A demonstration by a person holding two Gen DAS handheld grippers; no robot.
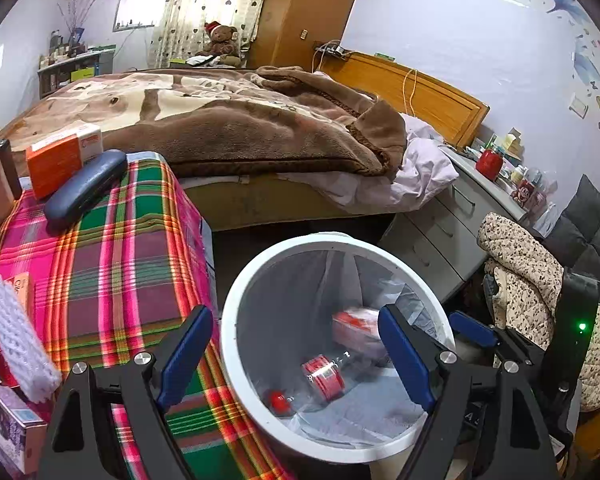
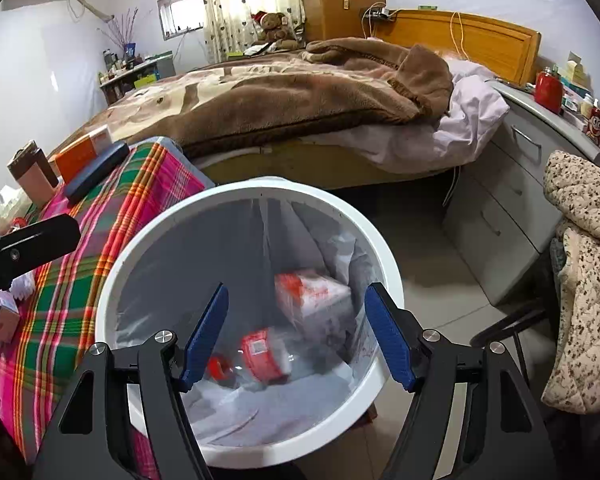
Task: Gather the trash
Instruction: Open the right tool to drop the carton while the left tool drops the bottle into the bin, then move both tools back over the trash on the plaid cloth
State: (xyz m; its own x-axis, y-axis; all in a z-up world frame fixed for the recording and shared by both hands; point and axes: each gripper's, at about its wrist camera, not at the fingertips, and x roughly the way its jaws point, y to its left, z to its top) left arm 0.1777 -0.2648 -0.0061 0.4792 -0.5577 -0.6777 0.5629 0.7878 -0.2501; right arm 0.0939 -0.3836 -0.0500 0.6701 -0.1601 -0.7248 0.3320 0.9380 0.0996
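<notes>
Two grippers are held over the white bin point(image 2: 112, 280), and both stand released with nothing between the fingers: the left gripper point(image 1: 296, 356) is seen above the bin's near left rim, the right gripper point(image 2: 296, 336) more squarely above its mouth. Inside the lined bin two pieces of trash are seen: a clear bottle with a red label point(image 2: 260, 356) lying on its side, its red cap toward the left and its long axis running left to right, and a red-and-white packet point(image 2: 312, 292) resting farther in against the liner.

What is left to collect is judged to lie on the plaid-covered table point(image 1: 112, 264), which stands to the left of the bin. A white foam net point(image 1: 16, 340) is seen at the table's near left edge, its long axis running from far to near, beside some small boxes. An orange box point(image 1: 56, 160) and a dark blue case point(image 1: 84, 188) lie at the far end.

The left gripper is the nearer to the table, so the foam net is judged to be within its easier reach, to the left of its fingers.
</notes>
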